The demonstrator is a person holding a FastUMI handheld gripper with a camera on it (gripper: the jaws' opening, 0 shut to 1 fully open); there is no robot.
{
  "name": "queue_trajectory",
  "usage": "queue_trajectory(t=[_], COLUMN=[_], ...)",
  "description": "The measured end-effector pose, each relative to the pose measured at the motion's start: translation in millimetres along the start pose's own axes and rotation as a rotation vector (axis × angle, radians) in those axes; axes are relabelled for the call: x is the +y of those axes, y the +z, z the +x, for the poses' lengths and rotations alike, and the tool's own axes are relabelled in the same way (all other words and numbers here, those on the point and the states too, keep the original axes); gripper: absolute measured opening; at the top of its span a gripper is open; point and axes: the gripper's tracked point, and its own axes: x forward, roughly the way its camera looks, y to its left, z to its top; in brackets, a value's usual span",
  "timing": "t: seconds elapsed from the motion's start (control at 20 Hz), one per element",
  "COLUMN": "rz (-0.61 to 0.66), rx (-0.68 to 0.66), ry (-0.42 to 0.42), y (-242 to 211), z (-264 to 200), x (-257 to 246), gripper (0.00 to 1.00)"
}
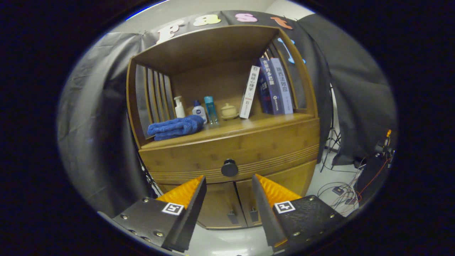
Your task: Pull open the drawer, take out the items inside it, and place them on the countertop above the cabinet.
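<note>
- The drawer [231, 151] sits shut in the wooden cabinet [284, 177], right under the surface [249, 124] that carries a folded blue towel [176, 128], bottles [199, 111] and books [272, 87].
- Its round dark knob [229, 168] is the only hold; it stands just ahead of the gripper [229, 186], slightly above the gap between the fingers.
- The fingers are spread wide apart and hold nothing.
- The knob looks rigid, smooth and small, so the fingers may slip unless they close squarely behind its head.
- The wooden drawer should slide stiffly and straight; its contents are hidden, so their weight cannot be judged.
- Below it, two small doors [234, 204] are closed.
</note>
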Motion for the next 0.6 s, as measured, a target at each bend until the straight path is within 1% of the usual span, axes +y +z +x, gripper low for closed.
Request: queue_trajectory(t=[0.15, 0.3, 0.4, 0.5, 0.6], rz=[-0.040, -0.022, -0.013, -0.027, -0.046], rx=[0.044, 0.044, 0.043, 0.054, 0.057], ry=[-0.002, 0.012, 0.009, -0.028, -0.072], y=[-12.8, -12.5, -10.8, -9.5, -7.4], z=[25.3, 54.6, 72.0, 86.2, 89.6], x=[5.1, 11.9, 13.2, 6.6, -1.6], gripper=[0.78, 0.57, 0.60, 0.60, 0.60])
